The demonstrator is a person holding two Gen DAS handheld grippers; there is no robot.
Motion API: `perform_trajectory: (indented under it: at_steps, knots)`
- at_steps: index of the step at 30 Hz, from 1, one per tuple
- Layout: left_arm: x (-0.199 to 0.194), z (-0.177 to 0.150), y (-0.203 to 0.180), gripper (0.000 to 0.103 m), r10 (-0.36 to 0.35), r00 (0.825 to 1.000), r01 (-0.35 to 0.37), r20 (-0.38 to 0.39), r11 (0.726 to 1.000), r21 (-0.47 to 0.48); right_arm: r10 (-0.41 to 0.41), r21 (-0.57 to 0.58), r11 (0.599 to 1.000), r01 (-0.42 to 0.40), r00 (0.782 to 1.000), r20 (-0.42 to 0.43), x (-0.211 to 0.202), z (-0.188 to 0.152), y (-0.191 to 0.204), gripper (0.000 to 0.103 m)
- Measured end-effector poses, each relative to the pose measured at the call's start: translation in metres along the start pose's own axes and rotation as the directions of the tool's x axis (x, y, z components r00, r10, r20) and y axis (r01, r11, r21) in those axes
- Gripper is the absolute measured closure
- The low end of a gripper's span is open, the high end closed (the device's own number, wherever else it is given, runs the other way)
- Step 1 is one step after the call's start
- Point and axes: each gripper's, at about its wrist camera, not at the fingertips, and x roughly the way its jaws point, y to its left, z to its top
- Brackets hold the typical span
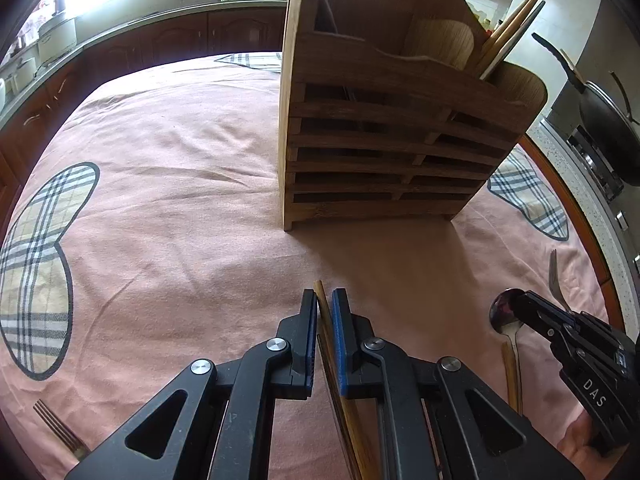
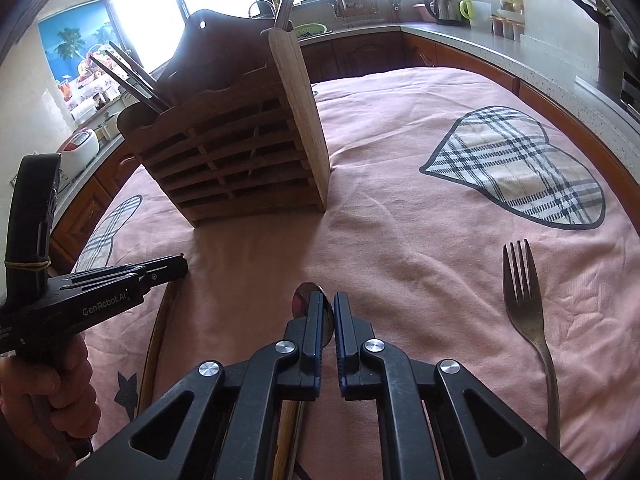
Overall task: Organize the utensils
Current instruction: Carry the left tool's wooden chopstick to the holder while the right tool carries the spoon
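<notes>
Both claws are clamped down right now. The left gripper [image 1: 325, 300] is pinching a pair of wooden chopsticks [image 1: 322, 312] against the pink tablecloth [image 1: 180, 208], just in front of the wooden utensil holder [image 1: 384, 128]. The right gripper [image 2: 329, 304] is pinched on the bowl of a spoon [image 2: 310, 300], also in front of the holder. One fork [image 2: 524, 292] lies on the cloth off to the holder's right – another fork [image 1: 60, 432] sits to its left, nearer the cloth's edge. A few utensils already stand in the holder.
</notes>
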Motion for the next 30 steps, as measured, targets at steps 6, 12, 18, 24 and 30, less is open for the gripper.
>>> perform_trajectory:
  at_steps: [6,12,18,24,30]
  knots:
    - [-0.041,-0.003,0.008,0.096,-0.024,0.996,0.027,0.084,0.999,-0.036,0.005,0.013,1.0,-0.005,0.999,0.041,-0.016,0.003,-0.002,0.098]
    - [-0.084,-0.015,0.013,0.097,-0.036,0.987,0.046,0.154,0.997,-0.065,0.011,0.014,1.0,-0.012,0.996,0.092,-0.038,0.007,-0.001,0.098]
    - [-0.124,-0.032,0.024,0.097,-0.049,0.979,0.068,0.197,0.994,-0.087,0.015,0.011,1.0,-0.017,0.991,0.132,-0.06,0.008,0.0,0.098]
    - [-0.155,-0.045,0.031,0.097,-0.054,0.973,0.077,0.224,0.992,-0.099,0.021,0.0,1.0,-0.021,0.984,0.175,-0.082,0.007,0.004,0.098]
    - [-0.175,-0.051,0.031,0.097,-0.058,0.966,0.085,0.251,0.992,-0.098,0.019,-0.01,1.0,-0.017,0.976,0.216,-0.099,0.008,0.008,0.098]
